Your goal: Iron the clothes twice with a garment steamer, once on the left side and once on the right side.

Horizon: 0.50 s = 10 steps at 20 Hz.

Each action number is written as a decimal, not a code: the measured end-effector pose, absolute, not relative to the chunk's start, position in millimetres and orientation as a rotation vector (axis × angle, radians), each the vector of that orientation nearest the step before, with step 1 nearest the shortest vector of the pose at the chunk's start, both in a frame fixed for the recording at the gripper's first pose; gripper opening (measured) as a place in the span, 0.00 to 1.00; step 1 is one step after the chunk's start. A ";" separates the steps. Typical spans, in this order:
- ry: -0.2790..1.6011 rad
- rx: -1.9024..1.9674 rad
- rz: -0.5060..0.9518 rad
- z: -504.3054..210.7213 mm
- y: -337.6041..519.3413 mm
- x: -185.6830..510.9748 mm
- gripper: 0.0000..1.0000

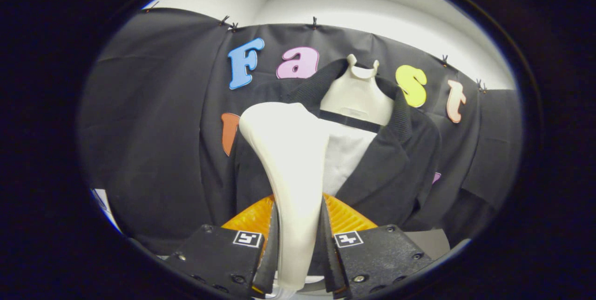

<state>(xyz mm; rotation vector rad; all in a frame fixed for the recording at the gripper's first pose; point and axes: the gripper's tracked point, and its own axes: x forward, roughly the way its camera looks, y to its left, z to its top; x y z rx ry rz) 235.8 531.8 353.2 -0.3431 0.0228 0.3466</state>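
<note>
The steamer (291,160) is white. It stands up between the two fingers of the tongs (299,248). Its thin handle sits low, with one finger pressed on each side of it. So the tongs are closed tight on the steamer. The handle gets wider as it goes up. The wide, round head is at the top, well past the fingertips. The head leans a bit to the left.

Just behind the steamer hangs a black jacket (396,165). The steamer head covers part of the jacket's left front. I cannot tell if the head touches the cloth. The jacket is open down the middle. Its collar (312,86) has ribs in it and folds out to both sides. A pale shirt (342,155) shows in the gap between the two jacket fronts. Both clothes hang on a cream hanger form (358,92) with a small forked top. A dark band goes across the form just above the shirt.

Down low, behind the fingers and on both sides of the handle, there is an orange ribbed thing (344,216).

Behind the clothes is the black cloth wall (153,127). Small clips hold its top edge. Above the cloth is a white wall (354,9).
</note>
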 end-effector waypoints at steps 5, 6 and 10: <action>0.065 -0.380 0.349 319.2 549.7 250.2 0.43; 0.073 -0.387 0.351 313.3 549.9 250.0 0.43; 0.094 -0.395 0.348 292.8 544.6 254.4 0.43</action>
